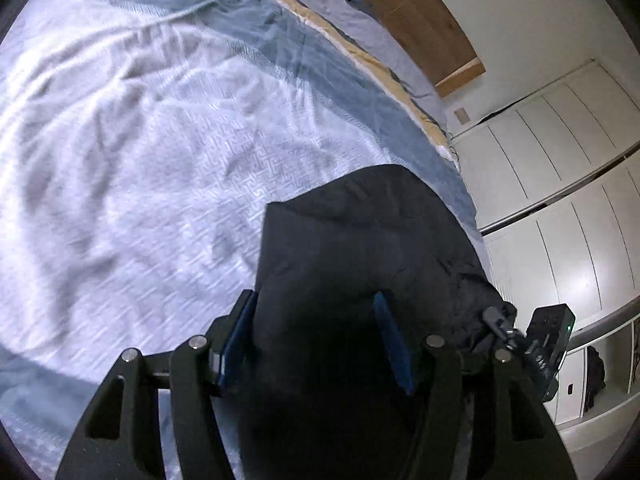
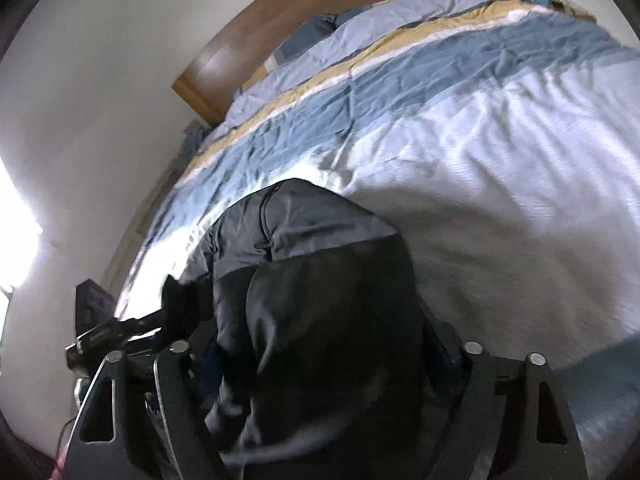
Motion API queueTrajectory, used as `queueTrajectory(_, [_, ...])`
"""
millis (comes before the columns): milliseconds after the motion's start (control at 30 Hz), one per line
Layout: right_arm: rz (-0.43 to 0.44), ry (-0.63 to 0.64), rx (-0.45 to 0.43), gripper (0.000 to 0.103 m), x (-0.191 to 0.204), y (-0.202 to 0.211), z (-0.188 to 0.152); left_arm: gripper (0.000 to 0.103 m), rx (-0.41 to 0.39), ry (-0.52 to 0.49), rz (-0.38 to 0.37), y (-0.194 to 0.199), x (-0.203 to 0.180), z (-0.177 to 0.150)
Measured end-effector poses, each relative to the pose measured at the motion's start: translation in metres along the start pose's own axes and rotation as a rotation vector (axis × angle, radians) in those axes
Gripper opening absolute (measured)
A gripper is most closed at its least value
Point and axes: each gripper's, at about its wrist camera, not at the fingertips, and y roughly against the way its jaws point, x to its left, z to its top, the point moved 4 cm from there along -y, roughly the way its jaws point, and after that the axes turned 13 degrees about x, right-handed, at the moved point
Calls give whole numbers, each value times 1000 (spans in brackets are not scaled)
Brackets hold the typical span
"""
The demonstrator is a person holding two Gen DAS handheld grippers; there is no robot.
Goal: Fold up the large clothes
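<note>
Dark garment (image 1: 360, 248) fills my left tool (image 1: 316, 344), bunched between its blue pads (image 1: 390, 344) | right tool (image 2: 316, 360) likewise stuffed with it; true clamp on either I cannot tell | garment drapes ahead of both tools onto bed (image 1: 140, 140) | both equally near, other tool (image 1: 548, 348) alongside.

Bunched dark garment (image 1: 360, 240) above bed

You have 1 dark jacket (image 1: 360, 240) on 1 bed (image 1: 120, 160), 2 grippers, left gripper (image 1: 316, 340) and right gripper (image 2: 320, 360), 1 wooden headboard (image 2: 280, 20), 1 white wardrobe (image 1: 560, 200).
</note>
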Motion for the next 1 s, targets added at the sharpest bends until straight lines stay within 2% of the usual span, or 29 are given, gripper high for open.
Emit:
queueTrajectory(33, [-8,7,5,43,1,-5,0,57,6,-3,16,-5,-4,0])
queueTrajectory(67, [-19,7,18,34,1,-10,-1,50,12,-4,34,-6,-7,-2])
queueTrajectory(100, [-14,8,33,22,2,-14,-2,39,16,-11,44,-7,-11,-6])
queueTrajectory(133, [-23,19,43,17,5,-14,-4,14,23,-22,48,-4,-18,-11])
queueTrajectory(167, [-32,42,46,16,12,-10,-7,12,23,-28,58,0,-22,-15])
queueTrajectory(233, [-26,77,43,14,30,9,-14,10,9,-62,95,19,-39,-30])
queueTrajectory(400, [13,157,12,14,74,83,-47,9,-38,-127,107,90,-75,-84])
queueTrajectory(500, [39,214,-10,14,107,137,-92,9,-64,-128,81,144,-80,-134])
queueTrajectory(667, [73,293,-33,15,145,195,-177,9,-97,-148,81,211,-77,-227])
queueTrajectory(833, [88,331,-34,17,162,227,-267,9,-96,-196,78,237,-65,-321])
queueTrajectory(1000, [84,318,0,22,147,222,-326,9,-56,-247,158,213,-46,-386])
